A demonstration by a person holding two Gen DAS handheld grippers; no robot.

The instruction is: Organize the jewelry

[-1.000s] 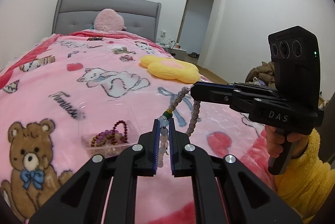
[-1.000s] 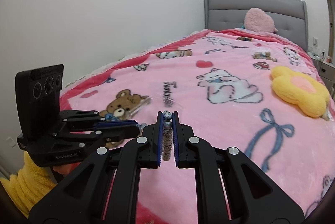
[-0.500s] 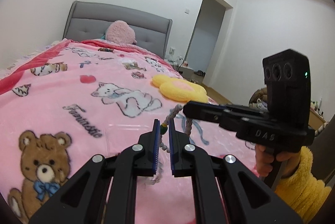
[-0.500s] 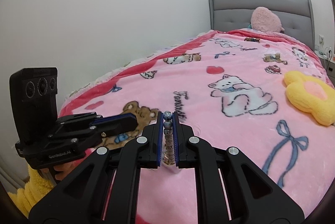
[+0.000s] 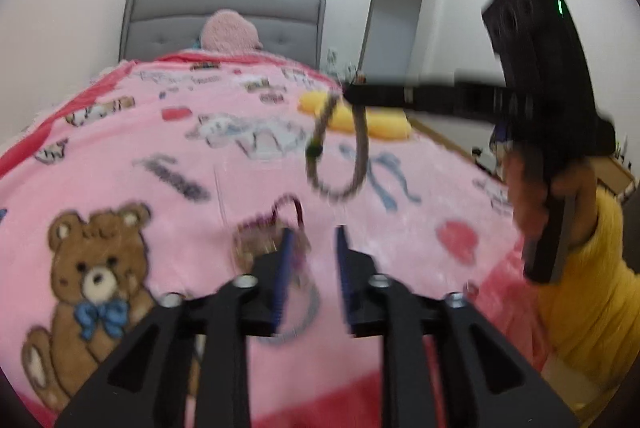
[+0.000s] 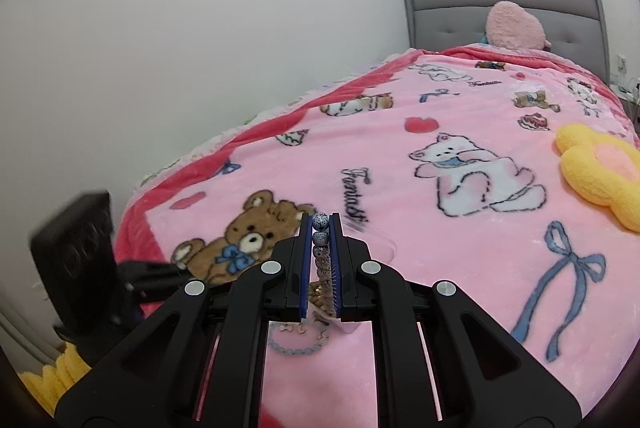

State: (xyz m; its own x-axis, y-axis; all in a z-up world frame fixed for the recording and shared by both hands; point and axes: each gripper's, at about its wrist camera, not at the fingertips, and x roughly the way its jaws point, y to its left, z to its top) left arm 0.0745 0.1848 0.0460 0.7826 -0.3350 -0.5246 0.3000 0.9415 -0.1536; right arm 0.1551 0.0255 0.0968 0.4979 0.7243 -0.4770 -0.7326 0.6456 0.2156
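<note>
Left wrist view: our left gripper (image 5: 312, 232) is opening, nothing between its jaws, probably; upper right, our right gripper (image 6: 320, 224) clamps the dangling bead bracelet (image 5: 340, 164).

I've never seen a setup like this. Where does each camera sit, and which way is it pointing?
Left wrist: on the left gripper, looking up the bed to the headboard; its empty jaws are opening; the right hand shows.
Right wrist: on the right gripper, facing the same bed; its jaws pinch a bead bracelet.
Shared: bracelet, yellow flower cushion, pink pillow.
</note>
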